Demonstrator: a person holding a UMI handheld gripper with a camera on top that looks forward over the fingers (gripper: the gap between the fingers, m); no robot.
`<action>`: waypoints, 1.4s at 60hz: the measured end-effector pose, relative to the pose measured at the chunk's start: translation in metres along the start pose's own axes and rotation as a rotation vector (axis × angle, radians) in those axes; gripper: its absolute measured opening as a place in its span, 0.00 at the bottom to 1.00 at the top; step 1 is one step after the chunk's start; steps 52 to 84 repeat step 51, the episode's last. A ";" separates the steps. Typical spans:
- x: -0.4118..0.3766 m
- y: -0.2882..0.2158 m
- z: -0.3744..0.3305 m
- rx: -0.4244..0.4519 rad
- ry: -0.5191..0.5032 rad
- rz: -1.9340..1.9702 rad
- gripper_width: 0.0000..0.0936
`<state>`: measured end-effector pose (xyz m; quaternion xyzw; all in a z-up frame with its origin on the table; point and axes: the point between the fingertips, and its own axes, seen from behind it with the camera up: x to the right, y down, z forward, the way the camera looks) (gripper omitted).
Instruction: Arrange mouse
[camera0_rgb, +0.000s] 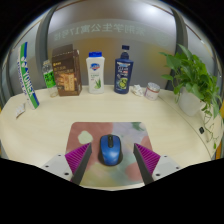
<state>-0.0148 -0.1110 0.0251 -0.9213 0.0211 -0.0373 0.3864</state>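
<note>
A blue mouse (110, 151) with a dark scroll strip lies on a pastel mouse mat (112, 136) on the pale table. My gripper (112, 158) is open. The mouse stands between the two fingers, with a gap on each side. The magenta pads (80, 156) face the mouse from left and right without touching it. The mouse rests on the mat on its own.
Along the back of the table stand a green-white tube (28, 78), a brown box (66, 72), a white bottle (95, 72) and a dark blue bottle (123, 70). A small roll (152, 90) and a leafy plant (198, 82) are at the right.
</note>
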 end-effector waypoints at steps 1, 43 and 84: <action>0.000 -0.002 -0.005 0.006 0.007 -0.002 0.92; -0.045 0.016 -0.272 0.167 0.100 -0.056 0.91; -0.050 0.022 -0.284 0.160 0.105 -0.061 0.91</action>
